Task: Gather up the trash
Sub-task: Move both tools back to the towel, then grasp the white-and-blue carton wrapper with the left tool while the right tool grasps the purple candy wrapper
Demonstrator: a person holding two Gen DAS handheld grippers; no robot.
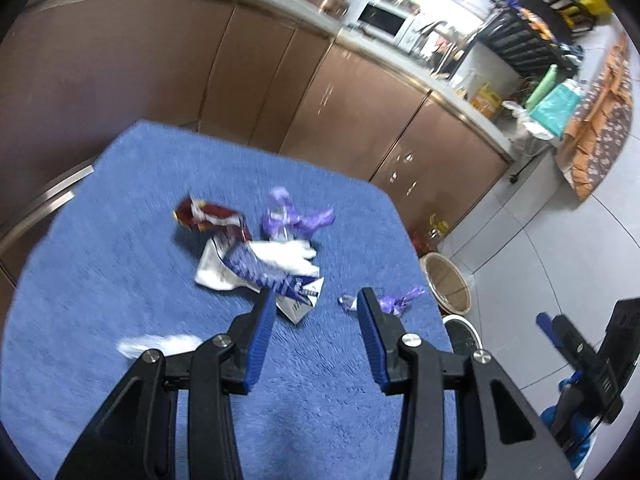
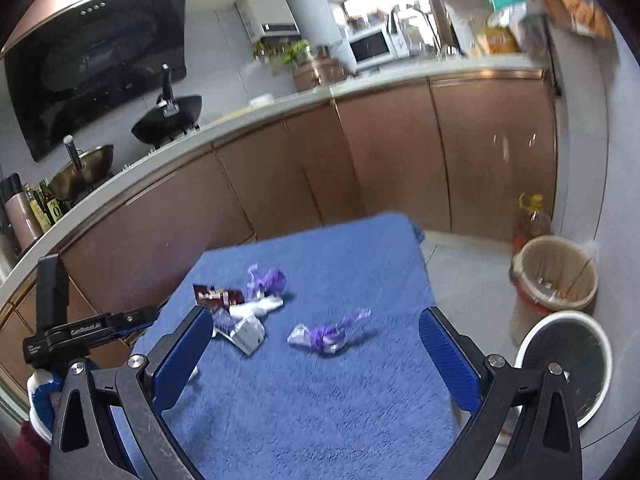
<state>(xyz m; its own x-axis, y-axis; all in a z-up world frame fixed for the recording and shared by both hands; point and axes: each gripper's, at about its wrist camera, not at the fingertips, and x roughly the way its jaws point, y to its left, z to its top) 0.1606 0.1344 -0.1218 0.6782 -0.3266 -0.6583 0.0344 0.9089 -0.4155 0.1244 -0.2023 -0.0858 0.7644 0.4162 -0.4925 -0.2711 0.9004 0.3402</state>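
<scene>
Trash lies on a blue towel-covered table (image 1: 120, 240) (image 2: 340, 420). A red wrapper (image 1: 208, 216) (image 2: 218, 296), a purple wrapper (image 1: 292, 218) (image 2: 268, 280), a white and purple packet (image 1: 260, 272) (image 2: 244, 328) and a white tissue (image 1: 160, 344) are clustered there. A small purple twisted wrapper (image 1: 394, 300) (image 2: 328, 334) lies apart, nearer the table's right edge. My left gripper (image 1: 316, 302) hovers open just short of the packet, nothing between its fingers. My right gripper (image 2: 316, 328) stands wide open above the towel, with the small purple wrapper ahead between its fingertips, untouched.
A woven waste basket (image 1: 448, 284) (image 2: 556, 272) and a white bin with a dark lid (image 2: 568, 360) (image 1: 464, 334) stand on the tiled floor right of the table. Brown kitchen cabinets (image 1: 340, 112) (image 2: 320, 168) run behind. The other gripper's body (image 1: 580, 360) (image 2: 80, 332) shows at each view's edge.
</scene>
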